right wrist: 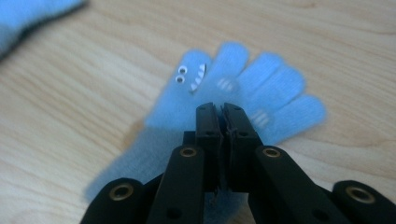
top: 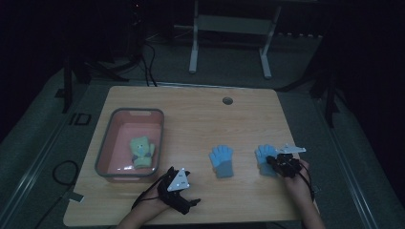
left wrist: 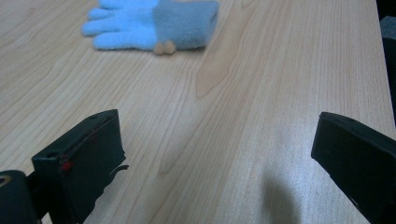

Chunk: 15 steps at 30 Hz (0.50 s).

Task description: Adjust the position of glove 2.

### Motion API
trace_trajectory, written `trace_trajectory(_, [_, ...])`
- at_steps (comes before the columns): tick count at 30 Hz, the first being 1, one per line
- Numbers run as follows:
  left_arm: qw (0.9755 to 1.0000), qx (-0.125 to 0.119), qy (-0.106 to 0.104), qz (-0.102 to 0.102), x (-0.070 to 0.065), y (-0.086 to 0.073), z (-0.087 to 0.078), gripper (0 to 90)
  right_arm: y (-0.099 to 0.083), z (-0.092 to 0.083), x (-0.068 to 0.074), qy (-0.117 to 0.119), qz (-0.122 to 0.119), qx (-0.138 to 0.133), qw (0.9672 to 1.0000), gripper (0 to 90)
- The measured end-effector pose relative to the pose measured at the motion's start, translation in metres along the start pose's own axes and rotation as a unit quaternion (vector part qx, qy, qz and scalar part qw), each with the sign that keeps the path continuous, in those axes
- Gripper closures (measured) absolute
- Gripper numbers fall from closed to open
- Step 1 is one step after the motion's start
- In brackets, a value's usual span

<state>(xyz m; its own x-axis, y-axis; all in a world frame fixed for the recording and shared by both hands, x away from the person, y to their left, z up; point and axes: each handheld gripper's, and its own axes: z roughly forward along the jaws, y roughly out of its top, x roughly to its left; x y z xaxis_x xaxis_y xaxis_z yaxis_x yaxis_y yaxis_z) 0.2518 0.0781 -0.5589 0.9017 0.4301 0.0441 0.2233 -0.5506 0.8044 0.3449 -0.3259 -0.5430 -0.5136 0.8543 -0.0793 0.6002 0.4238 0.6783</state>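
1. The right gripper (top: 272, 162) sits at the near right of the light wooden table (top: 200, 114), over a light blue fleece glove with a grey cuff (top: 264, 157) that lies flat there, fingers pointing to the far side.
2. In the right gripper view, its two black jaws are pressed together with no gap between them, tips down on the palm of this glove (right wrist: 261, 93). Whether a fold of fabric is pinched between them cannot be told.
3. That glove shows small googly eyes and white teeth on one finger, and pale stripes on two others.
4. A second light blue glove with a grey cuff (top: 221, 161) lies just to the left of the first, apart from it, fingers also to the far side. In the left gripper view it (left wrist: 154, 23) lies farther off on the wood, with a small orange bobble at the cuff's edge.
5. The left gripper (top: 174, 183) rests at the near left of the table, close to the near edge, a grey three-cornered plate on top. Its jaws are spread wide, with bare wood between them.
6. A rectangular grey-rimmed pink plastic tub (top: 111, 129) stands at the left, just beyond the left gripper.
7. Inside the tub, toward its near end, lies a yellow-green glove (top: 142, 152).
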Motion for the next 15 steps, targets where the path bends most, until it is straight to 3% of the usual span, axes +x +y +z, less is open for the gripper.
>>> trace_trajectory(5, [1.0, -0.001, 0.001, 0.0, 0.0, 0.0, 0.0, 2.5, 0.012, -0.015, 0.005, 0.018, 0.015, -0.026, 0.9994, 86.9])
trace_trajectory(8, [1.0, 0.0, 0.002, 0.001, 0.0, 0.0, 0.0, 2.5, 0.023, -0.024, 0.015, 0.023, 0.002, -0.04, 0.9989, 86.9])
trace_trajectory(15, [1.0, 0.001, 0.006, 0.002, 0.0, 0.001, -0.001, 2.5, 0.052, -0.038, 0.044, 0.069, -0.01, -0.074, 0.9948, 86.9])
